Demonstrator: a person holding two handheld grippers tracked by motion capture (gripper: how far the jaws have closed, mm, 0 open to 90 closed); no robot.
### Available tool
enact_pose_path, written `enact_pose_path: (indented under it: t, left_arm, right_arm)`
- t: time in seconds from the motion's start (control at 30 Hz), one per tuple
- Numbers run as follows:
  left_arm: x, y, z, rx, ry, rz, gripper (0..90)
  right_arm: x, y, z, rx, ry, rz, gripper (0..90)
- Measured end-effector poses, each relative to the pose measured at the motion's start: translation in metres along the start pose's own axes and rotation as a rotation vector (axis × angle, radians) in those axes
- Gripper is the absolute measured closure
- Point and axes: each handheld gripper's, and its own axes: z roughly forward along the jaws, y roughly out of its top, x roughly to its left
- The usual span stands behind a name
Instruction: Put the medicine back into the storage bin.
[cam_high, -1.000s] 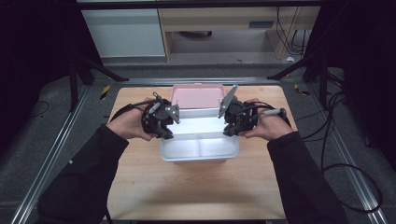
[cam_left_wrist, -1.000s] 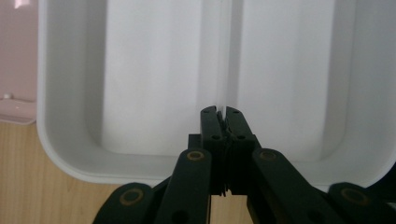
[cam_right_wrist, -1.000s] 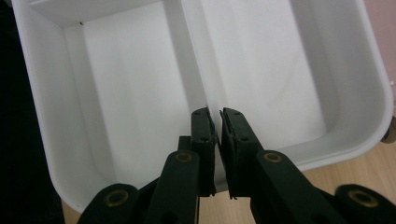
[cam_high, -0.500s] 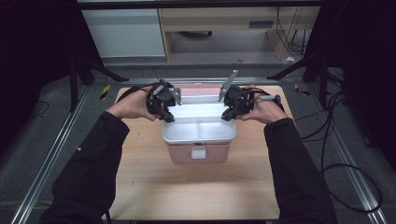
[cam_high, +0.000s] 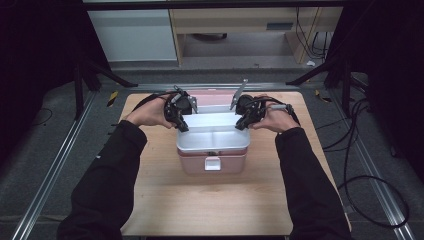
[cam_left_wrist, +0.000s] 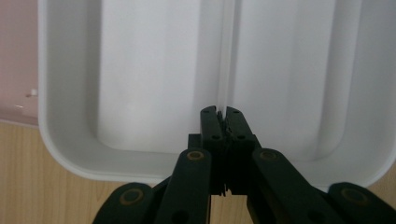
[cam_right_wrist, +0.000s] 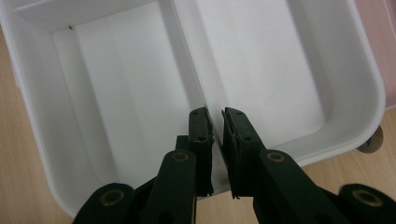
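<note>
- Left gripper (cam_left_wrist: 226, 112): jaws together, clamped on the thin centre divider (cam_left_wrist: 227, 56) of the white tray (cam_left_wrist: 60, 140). No gap shows between pads and wall.
- Right gripper (cam_right_wrist: 215, 114): jaws also pinched on the same divider at the tray's other end. A sliver of space shows beside one pad, so this grip reads as the lighter of the two.
- In the high view both grippers, left (cam_high: 182, 125) and right (cam_high: 241, 125), point inward at the tray's middle from opposite ends, with a hand behind each.
- White tray (cam_high: 212, 135): two compartments, both empty. It now sits level in the mouth of the pink box (cam_high: 192, 162), with its rim overhanging the box wall all round.
- Pink box: stands mid-table (cam_high: 200, 210), white latch (cam_high: 212, 163) facing the person. A pink lid (cam_high: 212, 95) shows behind the tray.
- Change: a second ago the tray was held higher and nearer the camera, hiding the box. Half a second ago the box front had come into sight below it. Both hands have carried the tray down and away from the person.
- Reading: the insert looks placed, or all but seated. I cannot tell whether the rim bears fully on the box.
- Next step, by judgement: let go of the divider at both ends evenly, lift clear, then turn to the lid. An uneven release could tip the tray.
</note>
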Motion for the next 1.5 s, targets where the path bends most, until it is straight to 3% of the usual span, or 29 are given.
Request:
enact_pose_path:
  t: [0.2, 0.4, 0.7, 0.87, 0.93, 1.07, 1.17, 1.23, 1.33, 1.5]
  left_arm:
    - [-0.004, -0.002, 0.013, 0.006, 0.005, 0.006, 87.3]
    - [-0.004, -0.002, 0.018, 0.006, -0.007, 0.009, 86.8]
    - [-0.006, -0.006, 0.027, 0.000, -0.028, -0.001, 87.2]
    - [-0.010, -0.008, 0.031, -0.002, -0.004, -0.011, 86.1]
    - [-0.011, -0.007, 0.031, 0.002, 0.003, -0.006, 86.0]
    - [-0.017, -0.006, 0.031, 0.007, -0.009, -0.002, 86.4]
    - [-0.022, -0.010, 0.030, -0.018, -0.003, -0.010, 86.0]
    - [-0.024, -0.013, 0.025, -0.052, 0.020, -0.034, 81.0]
    - [-0.029, -0.020, 0.012, -0.145, 0.051, -0.070, 73.9]
    - [-0.036, -0.033, -0.009, -0.229, 0.113, -0.161, 63.2]
  right_arm:
    - [0.006, 0.001, 0.016, 0.048, -0.005, -0.002, 82.5]
    - [0.012, -0.007, 0.020, 0.021, 0.001, 0.013, 83.0]
    - [0.015, -0.008, 0.029, 0.057, 0.035, 0.027, 82.0]
    - [0.018, -0.010, 0.033, 0.043, 0.000, 0.020, 79.7]
    - [0.019, -0.014, 0.032, 0.012, -0.006, 0.026, 79.6]
    - [0.024, -0.018, 0.031, -0.012, 0.002, 0.028, 80.0]
    - [0.028, -0.020, 0.030, -0.014, 0.005, 0.031, 79.7]
    - [0.030, -0.020, 0.027, -0.028, -0.010, 0.044, 75.9]
    - [0.029, -0.023, 0.017, -0.097, -0.030, 0.076, 70.4]
    - [0.029, -0.033, -0.006, -0.226, -0.111, 0.161, 58.4]
